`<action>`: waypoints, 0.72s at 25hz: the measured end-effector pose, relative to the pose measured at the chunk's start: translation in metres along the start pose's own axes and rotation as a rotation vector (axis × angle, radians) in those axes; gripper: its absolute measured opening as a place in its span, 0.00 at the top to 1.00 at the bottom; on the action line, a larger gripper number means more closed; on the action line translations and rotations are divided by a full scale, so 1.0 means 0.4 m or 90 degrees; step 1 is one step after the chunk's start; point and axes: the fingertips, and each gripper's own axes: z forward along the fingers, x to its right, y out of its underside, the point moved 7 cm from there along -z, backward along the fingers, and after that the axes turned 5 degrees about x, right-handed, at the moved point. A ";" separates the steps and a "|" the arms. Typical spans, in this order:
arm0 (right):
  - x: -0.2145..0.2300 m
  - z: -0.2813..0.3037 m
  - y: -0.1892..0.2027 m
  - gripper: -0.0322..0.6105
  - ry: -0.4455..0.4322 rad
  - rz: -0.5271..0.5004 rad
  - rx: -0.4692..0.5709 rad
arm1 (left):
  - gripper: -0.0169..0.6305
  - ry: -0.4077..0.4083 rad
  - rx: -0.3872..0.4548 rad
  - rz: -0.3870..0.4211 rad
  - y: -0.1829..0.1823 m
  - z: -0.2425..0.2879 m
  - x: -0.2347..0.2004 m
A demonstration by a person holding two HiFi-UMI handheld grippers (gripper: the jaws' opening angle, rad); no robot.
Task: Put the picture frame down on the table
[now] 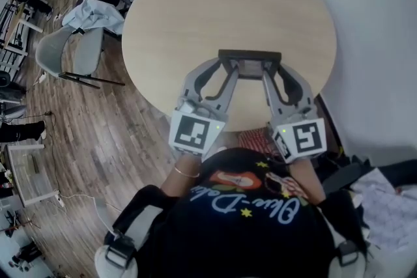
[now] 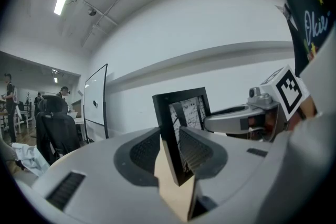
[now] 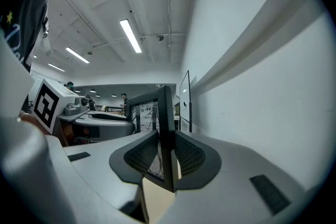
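A black picture frame point(image 1: 249, 63) is held over the near part of the round wooden table point(image 1: 195, 16). My left gripper point(image 1: 225, 72) is shut on its left side and my right gripper point(image 1: 272, 73) on its right side. The left gripper view shows the frame point(image 2: 177, 128) upright between the ribbed pads, its glass reflecting dark lines. In the right gripper view the frame's edge point(image 3: 167, 134) is pinched between both jaws, with the table edge below. Whether the frame touches the tabletop cannot be told.
A grey chair point(image 1: 68, 52) with cloth on it stands left of the table on the wood floor. More chairs and desks crowd the upper left corner. A white wall point(image 1: 378, 36) runs close behind the table on the right. Papers point(image 1: 391, 198) lie at lower right.
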 end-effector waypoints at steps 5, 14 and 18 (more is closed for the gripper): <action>0.077 0.049 0.025 0.82 -0.027 0.007 -0.013 | 0.80 -0.016 -0.021 -0.006 0.018 0.075 -0.007; 0.209 0.091 0.078 0.82 -0.063 0.008 -0.043 | 0.80 -0.043 -0.070 -0.002 0.065 0.192 0.015; 0.246 0.101 0.118 0.82 -0.078 0.031 -0.085 | 0.80 -0.048 -0.092 -0.018 0.107 0.230 0.026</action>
